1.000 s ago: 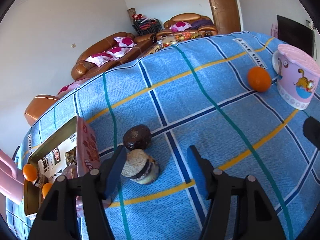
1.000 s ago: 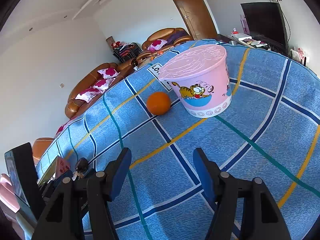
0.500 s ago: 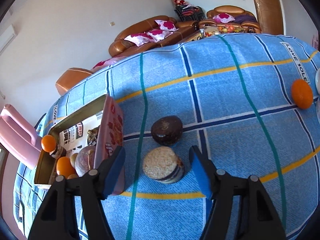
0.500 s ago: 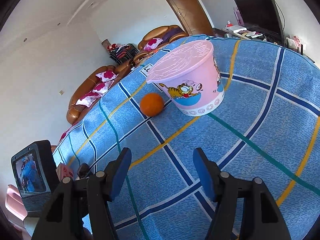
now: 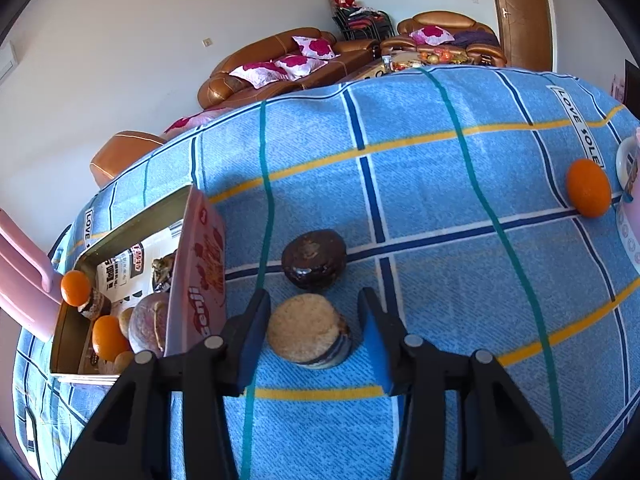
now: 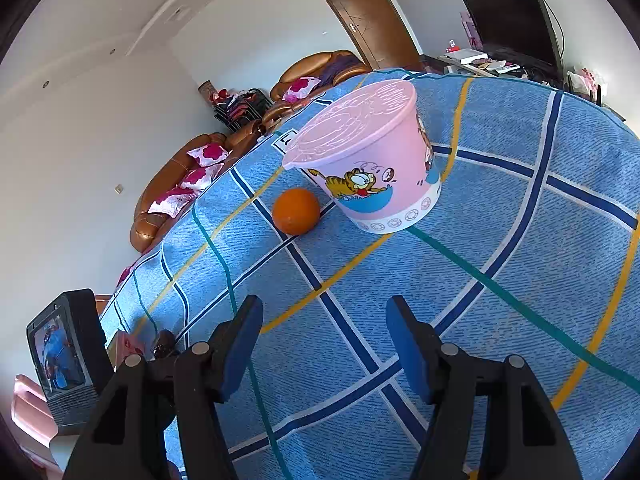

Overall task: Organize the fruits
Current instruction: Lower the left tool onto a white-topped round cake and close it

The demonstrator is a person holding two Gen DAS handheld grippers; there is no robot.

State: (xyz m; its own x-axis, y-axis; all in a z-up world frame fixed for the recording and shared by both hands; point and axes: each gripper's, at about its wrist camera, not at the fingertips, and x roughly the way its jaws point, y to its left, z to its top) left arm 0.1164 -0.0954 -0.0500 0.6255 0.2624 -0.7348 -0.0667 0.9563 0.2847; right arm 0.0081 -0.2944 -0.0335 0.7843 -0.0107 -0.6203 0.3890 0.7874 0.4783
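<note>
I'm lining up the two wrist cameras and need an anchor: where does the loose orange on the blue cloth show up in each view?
Left wrist view: the orange sits at the far right edge, on the checked cloth beside the pink tub's rim.
Right wrist view: the orange lies just above centre, left of the pink tub.
Shared landmark: the pink tub with the cartoon cat.
</note>
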